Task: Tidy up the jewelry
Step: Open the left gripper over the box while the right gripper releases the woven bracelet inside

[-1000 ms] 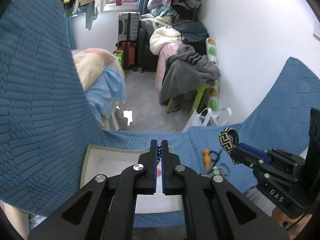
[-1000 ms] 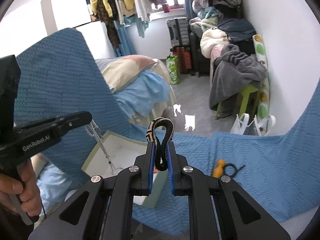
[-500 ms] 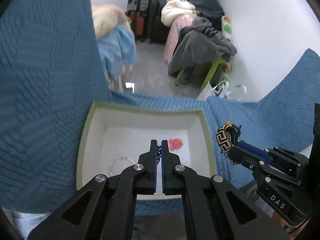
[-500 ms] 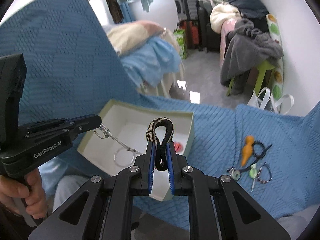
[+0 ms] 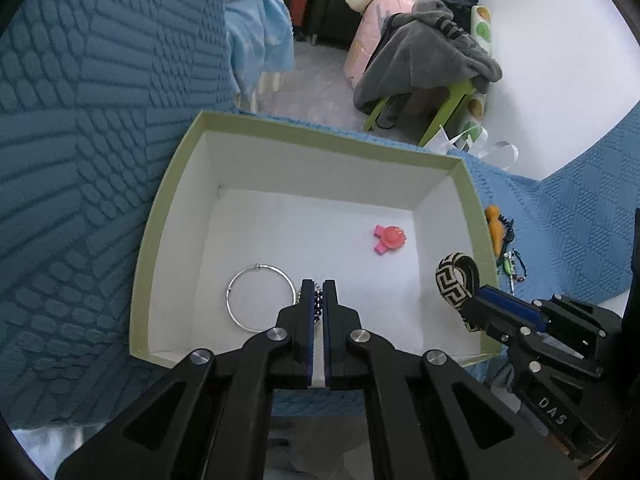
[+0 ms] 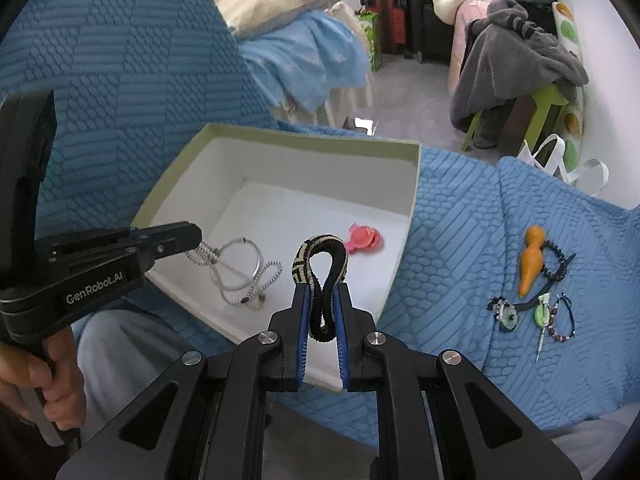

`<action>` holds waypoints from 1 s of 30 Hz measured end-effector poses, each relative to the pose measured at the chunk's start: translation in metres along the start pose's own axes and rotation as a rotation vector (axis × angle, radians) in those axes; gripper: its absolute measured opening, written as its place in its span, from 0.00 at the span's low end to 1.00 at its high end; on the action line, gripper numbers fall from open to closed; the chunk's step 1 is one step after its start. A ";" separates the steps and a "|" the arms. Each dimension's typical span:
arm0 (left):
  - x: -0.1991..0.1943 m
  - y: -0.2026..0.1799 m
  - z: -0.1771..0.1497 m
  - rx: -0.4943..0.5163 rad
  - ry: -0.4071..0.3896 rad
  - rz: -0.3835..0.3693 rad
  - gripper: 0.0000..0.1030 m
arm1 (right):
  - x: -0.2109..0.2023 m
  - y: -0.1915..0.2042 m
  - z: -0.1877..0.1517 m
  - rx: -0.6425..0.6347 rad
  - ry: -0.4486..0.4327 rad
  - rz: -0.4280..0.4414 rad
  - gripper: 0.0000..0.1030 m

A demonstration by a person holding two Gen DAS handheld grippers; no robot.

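A white box with a green rim (image 5: 176,184) (image 6: 312,136) lies on a blue blanket. In it lie a silver bangle (image 5: 260,300) (image 6: 240,256) and a pink piece (image 5: 389,239) (image 6: 362,238). My left gripper (image 5: 318,286) (image 6: 196,236) is shut on a silver bead chain (image 6: 248,280) that hangs down onto the box floor by the bangle. My right gripper (image 6: 322,292) (image 5: 476,300) is shut on a black-and-cream patterned woven bracelet (image 6: 320,268) (image 5: 456,280), held over the box's near right side.
Right of the box on the blanket (image 6: 460,240) lie an orange pendant (image 6: 530,260) (image 5: 494,224), a dark cord bracelet (image 6: 560,260), a green-stone piece (image 6: 508,314) and a bead bracelet (image 6: 560,320). Beyond the bed edge are floor, a green stool (image 6: 548,100) and piled clothes.
Both grippers have moved forward and down over the box. The chain in my left gripper now reaches the box floor beside the bangle. The woven bracelet has come over the box.
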State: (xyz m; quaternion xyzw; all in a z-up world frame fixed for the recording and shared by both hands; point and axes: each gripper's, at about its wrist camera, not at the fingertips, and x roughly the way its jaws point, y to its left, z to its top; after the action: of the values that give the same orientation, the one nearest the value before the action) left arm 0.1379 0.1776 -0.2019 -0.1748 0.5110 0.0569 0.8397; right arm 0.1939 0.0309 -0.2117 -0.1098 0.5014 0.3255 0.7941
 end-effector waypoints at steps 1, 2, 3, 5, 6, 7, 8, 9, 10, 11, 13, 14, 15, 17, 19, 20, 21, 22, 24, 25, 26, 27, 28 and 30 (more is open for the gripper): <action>0.003 0.001 -0.001 -0.005 0.007 -0.006 0.02 | 0.003 0.000 -0.001 0.002 0.008 0.000 0.10; 0.004 0.002 -0.003 -0.007 0.012 -0.006 0.02 | 0.006 0.001 -0.002 0.004 0.015 0.001 0.10; 0.006 0.003 -0.003 -0.006 0.016 -0.004 0.02 | 0.008 0.001 -0.002 0.004 0.018 0.003 0.10; 0.008 0.003 -0.005 -0.003 0.023 0.001 0.02 | 0.009 0.002 -0.002 0.007 0.019 0.010 0.13; 0.007 0.003 -0.005 -0.004 0.024 0.001 0.03 | 0.008 0.002 -0.001 0.009 0.018 0.015 0.14; 0.007 0.004 -0.004 -0.010 0.027 0.001 0.03 | 0.008 0.002 0.000 0.013 0.018 0.025 0.19; 0.005 0.005 -0.003 -0.019 0.030 -0.002 0.04 | 0.006 0.002 0.001 0.015 0.015 0.037 0.27; 0.004 0.008 -0.001 -0.036 0.033 -0.005 0.15 | 0.003 0.002 0.003 0.014 0.007 0.042 0.27; 0.002 0.010 0.000 -0.055 0.033 -0.004 0.38 | 0.000 0.002 0.004 0.012 -0.002 0.043 0.27; -0.004 0.013 0.002 -0.084 0.014 0.015 0.50 | -0.003 0.002 0.006 0.009 -0.009 0.046 0.27; -0.019 0.012 0.003 -0.091 -0.050 0.022 0.60 | -0.013 0.003 0.009 0.007 -0.031 0.061 0.27; -0.028 0.010 0.005 -0.084 -0.075 0.018 0.60 | -0.018 0.003 0.010 0.004 -0.044 0.063 0.27; -0.036 0.008 0.007 -0.081 -0.089 0.021 0.60 | -0.023 0.003 0.011 -0.002 -0.058 0.064 0.27; -0.052 0.002 0.009 -0.067 -0.128 0.039 0.60 | -0.039 0.005 0.014 -0.017 -0.098 0.069 0.27; -0.067 -0.006 0.011 -0.043 -0.163 0.054 0.60 | -0.053 0.005 0.018 -0.024 -0.133 0.073 0.27; -0.075 -0.010 0.011 -0.035 -0.182 0.056 0.60 | -0.062 0.004 0.019 -0.029 -0.157 0.076 0.27; -0.082 -0.013 0.011 -0.031 -0.199 0.053 0.60 | -0.070 0.004 0.021 -0.034 -0.178 0.076 0.27; -0.089 -0.016 0.012 -0.029 -0.215 0.046 0.60 | -0.079 0.004 0.022 -0.040 -0.199 0.074 0.27; -0.104 -0.023 0.013 -0.022 -0.250 0.034 0.60 | -0.096 0.002 0.023 -0.047 -0.240 0.071 0.27; -0.113 -0.029 0.013 -0.013 -0.271 0.034 0.60 | -0.104 0.001 0.024 -0.049 -0.257 0.070 0.27; -0.120 -0.033 0.013 -0.006 -0.288 0.036 0.60 | -0.112 0.000 0.024 -0.052 -0.275 0.068 0.27; -0.125 -0.037 0.012 0.001 -0.301 0.036 0.60 | -0.119 -0.002 0.023 -0.055 -0.291 0.063 0.27; -0.129 -0.041 0.012 0.008 -0.313 0.035 0.60 | -0.125 -0.003 0.023 -0.056 -0.304 0.057 0.27; -0.139 -0.051 0.011 0.018 -0.341 0.035 0.60 | -0.138 -0.007 0.021 -0.059 -0.333 0.051 0.27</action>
State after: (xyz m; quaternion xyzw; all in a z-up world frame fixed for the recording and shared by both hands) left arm 0.0958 0.1455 -0.0629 -0.1461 0.3645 0.0955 0.9147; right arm 0.1737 -0.0197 -0.0833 -0.0650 0.3558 0.3737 0.8541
